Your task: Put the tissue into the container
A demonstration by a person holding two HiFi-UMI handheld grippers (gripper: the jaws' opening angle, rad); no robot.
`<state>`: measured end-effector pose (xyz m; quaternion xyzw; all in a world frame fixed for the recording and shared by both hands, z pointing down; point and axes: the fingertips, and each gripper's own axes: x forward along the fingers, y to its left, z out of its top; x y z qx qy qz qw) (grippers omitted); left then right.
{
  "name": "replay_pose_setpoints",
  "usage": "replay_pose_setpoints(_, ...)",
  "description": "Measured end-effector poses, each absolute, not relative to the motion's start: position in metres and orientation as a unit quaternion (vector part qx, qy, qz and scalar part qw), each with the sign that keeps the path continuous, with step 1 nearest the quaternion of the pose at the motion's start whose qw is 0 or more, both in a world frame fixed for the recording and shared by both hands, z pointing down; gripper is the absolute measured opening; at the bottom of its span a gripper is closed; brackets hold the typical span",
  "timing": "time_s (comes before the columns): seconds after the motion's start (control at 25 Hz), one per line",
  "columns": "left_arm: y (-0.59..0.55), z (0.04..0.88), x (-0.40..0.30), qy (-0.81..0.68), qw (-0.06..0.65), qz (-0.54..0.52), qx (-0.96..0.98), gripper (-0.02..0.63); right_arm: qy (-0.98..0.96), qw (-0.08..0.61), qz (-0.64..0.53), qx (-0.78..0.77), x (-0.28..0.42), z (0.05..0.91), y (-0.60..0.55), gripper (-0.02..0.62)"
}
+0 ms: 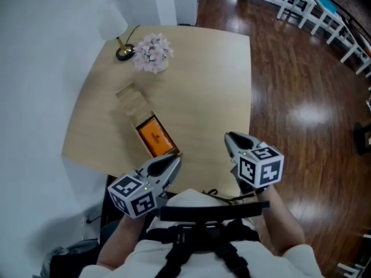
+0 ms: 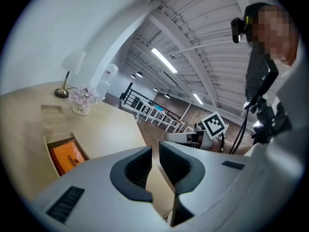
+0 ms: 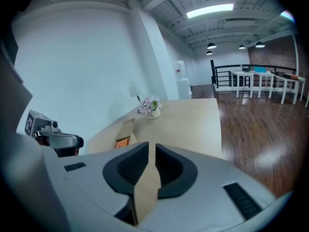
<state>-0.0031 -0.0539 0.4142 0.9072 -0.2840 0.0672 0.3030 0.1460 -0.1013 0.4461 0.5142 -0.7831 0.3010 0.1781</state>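
An orange tissue pack (image 1: 154, 136) lies inside an open wooden container (image 1: 135, 130) near the table's front left, its lid (image 1: 130, 99) folded back flat. The left gripper view shows the pack (image 2: 67, 154) at lower left, and the right gripper view shows it (image 3: 122, 141) small and far off. My left gripper (image 1: 174, 162) hovers just in front of the container, jaws nearly together with nothing between them (image 2: 155, 151). My right gripper (image 1: 229, 138) hangs over the table's front right, apart from the container, jaws likewise almost closed and empty (image 3: 152, 151).
A vase of pale pink flowers (image 1: 153, 52) and a brass-footed lamp (image 1: 123, 52) stand at the far left of the light wooden table (image 1: 203, 86). Dark wood floor lies to the right, with white chairs (image 1: 307, 7) beyond. A white wall borders the left.
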Motion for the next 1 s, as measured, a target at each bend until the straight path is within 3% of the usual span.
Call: replay_pose_setpoints(1.0,-0.031,0.426,0.024,-0.255,0.29,0.116,0.915,0.041,-0.788,0.112,0.281,0.536,0.146,0.424,-0.04,0.029)
